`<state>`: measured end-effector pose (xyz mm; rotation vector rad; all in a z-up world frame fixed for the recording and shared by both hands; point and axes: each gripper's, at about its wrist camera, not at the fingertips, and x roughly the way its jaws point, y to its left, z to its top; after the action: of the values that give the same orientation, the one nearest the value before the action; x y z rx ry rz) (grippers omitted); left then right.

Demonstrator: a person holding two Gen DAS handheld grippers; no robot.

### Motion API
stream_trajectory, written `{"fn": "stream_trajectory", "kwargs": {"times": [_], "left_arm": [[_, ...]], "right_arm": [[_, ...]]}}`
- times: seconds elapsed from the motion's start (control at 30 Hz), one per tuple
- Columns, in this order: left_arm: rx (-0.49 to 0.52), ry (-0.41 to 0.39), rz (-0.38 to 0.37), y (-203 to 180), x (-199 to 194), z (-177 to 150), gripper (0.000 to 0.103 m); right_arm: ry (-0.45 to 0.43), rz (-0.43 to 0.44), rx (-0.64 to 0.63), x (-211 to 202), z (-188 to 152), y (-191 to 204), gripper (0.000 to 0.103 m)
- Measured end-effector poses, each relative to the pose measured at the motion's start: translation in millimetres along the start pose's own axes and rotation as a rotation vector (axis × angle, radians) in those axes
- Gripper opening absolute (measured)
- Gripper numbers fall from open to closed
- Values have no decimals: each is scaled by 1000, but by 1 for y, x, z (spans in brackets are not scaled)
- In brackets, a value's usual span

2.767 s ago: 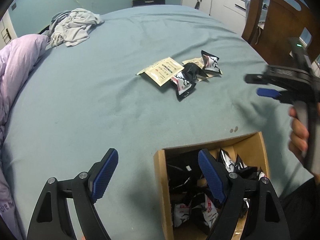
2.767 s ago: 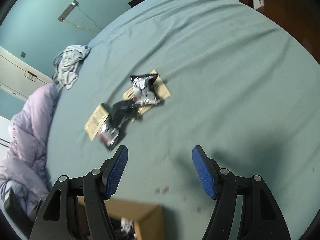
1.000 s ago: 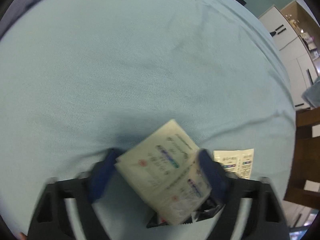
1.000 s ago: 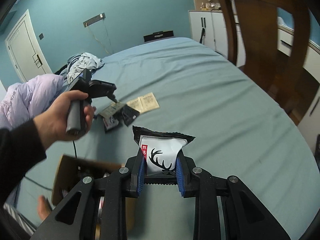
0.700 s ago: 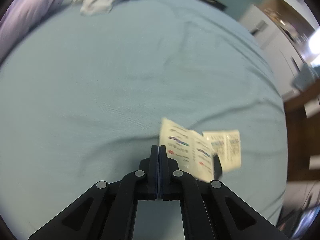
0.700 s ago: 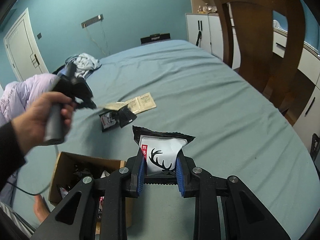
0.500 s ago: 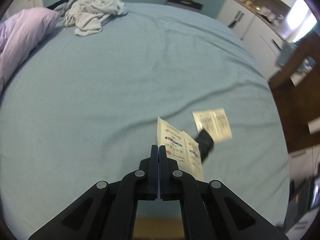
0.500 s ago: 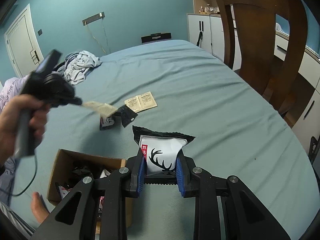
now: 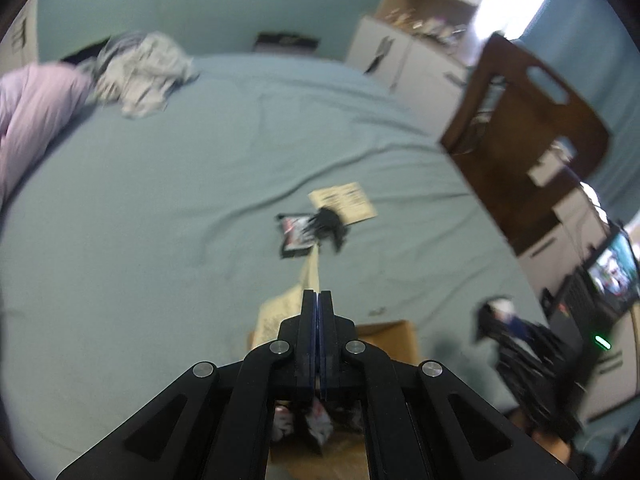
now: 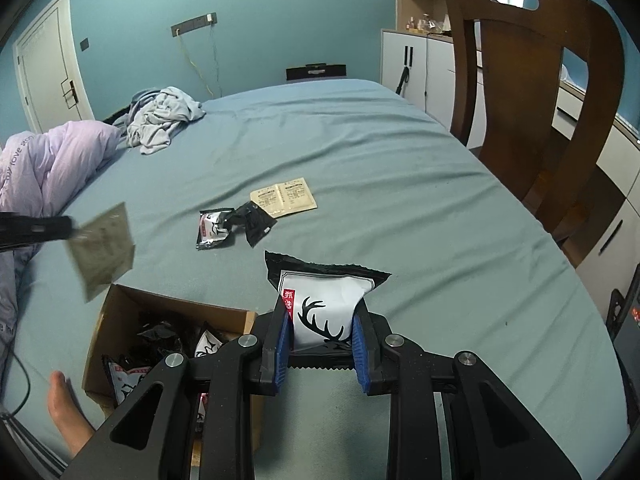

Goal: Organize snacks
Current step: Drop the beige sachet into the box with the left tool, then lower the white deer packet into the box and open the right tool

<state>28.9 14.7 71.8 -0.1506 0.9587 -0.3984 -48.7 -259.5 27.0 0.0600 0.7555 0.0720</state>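
Two hand-held grippers above a bed (image 10: 400, 168) covered in a blue-green sheet. The right gripper (image 10: 320, 330) has its blue pads clamped on the lower part of a white snack packet with a black antler print (image 10: 324, 300), held upright over the near part of the bed. The left gripper (image 9: 318, 320) has its jaws pressed together on a thin beige sachet (image 10: 102, 246), which hangs tilted from the tips above the far left corner of an open cardboard box (image 10: 120, 320); in the left wrist view the sachet is seen edge-on and blurred. The box stands at the near left edge of the bed and already holds several black-and-white snack packets (image 10: 160, 344). On the sheet beyond the box lie two more black snack packets (image 10: 234, 224), touching one another, and just to their right a flat pair of beige sachets (image 10: 285, 197). A bare foot (image 10: 66, 412) shows near the box at lower left. Far left: a lilac duvet (image 10: 52, 160) and a heap of grey clothes (image 10: 160, 120). A wooden chair (image 10: 540, 92) stands at the right side of the bed.
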Motion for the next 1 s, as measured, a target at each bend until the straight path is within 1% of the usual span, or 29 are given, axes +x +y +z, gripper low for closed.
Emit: {"fn": "stream_trajectory", "kwargs": {"times": [0.1,0.17,0.27,0.37,0.43,0.53,0.57,0.6,0.63,0.67,0.7,0.73,0.77,0.8,0.83,0.87,0.9,1.0], "left_arm": [[68,-37,-79,-17,-26,-6,0],[113,-50,-92,-25,-34,-13,0],[166,-36,-55,-24,-23,-23,0],[173,54,-60,-13,9,-41,0],[191,106,7,-8,32,-53,0],[192,144,74,-2,46,-61,3],[185,142,83,-1,46,-60,14],[173,131,93,2,45,-59,36],[162,113,110,5,43,-57,51],[156,83,147,7,39,-56,75],[156,57,178,7,34,-59,81],[162,32,210,7,31,-58,81],[174,24,228,6,31,-57,81],[193,20,245,6,31,-57,82],[211,24,261,5,31,-57,82],[221,28,276,5,32,-57,84],[222,30,288,7,34,-57,84],[215,42,309,12,37,-57,84]], "right_arm": [[8,-14,9,4,2,1,24],[12,-19,10,5,4,1,24],[14,-19,6,6,4,2,24],[15,-16,-6,7,4,4,24],[18,-12,-15,8,4,7,24],[28,-9,-32,12,4,10,24],[30,0,-40,12,4,12,24],[30,8,-46,12,4,13,24],[30,20,-54,12,3,15,24],[28,35,-62,12,3,16,24],[26,51,-69,11,2,18,24],[20,68,-75,9,2,19,24],[7,96,-82,5,1,20,24],[-18,168,-102,-4,-1,25,24],[-28,198,-117,-8,-4,27,24],[-28,198,-117,-8,-4,27,25],[-37,216,-139,-11,-6,31,25],[-43,250,-238,-15,-16,48,25]]}}
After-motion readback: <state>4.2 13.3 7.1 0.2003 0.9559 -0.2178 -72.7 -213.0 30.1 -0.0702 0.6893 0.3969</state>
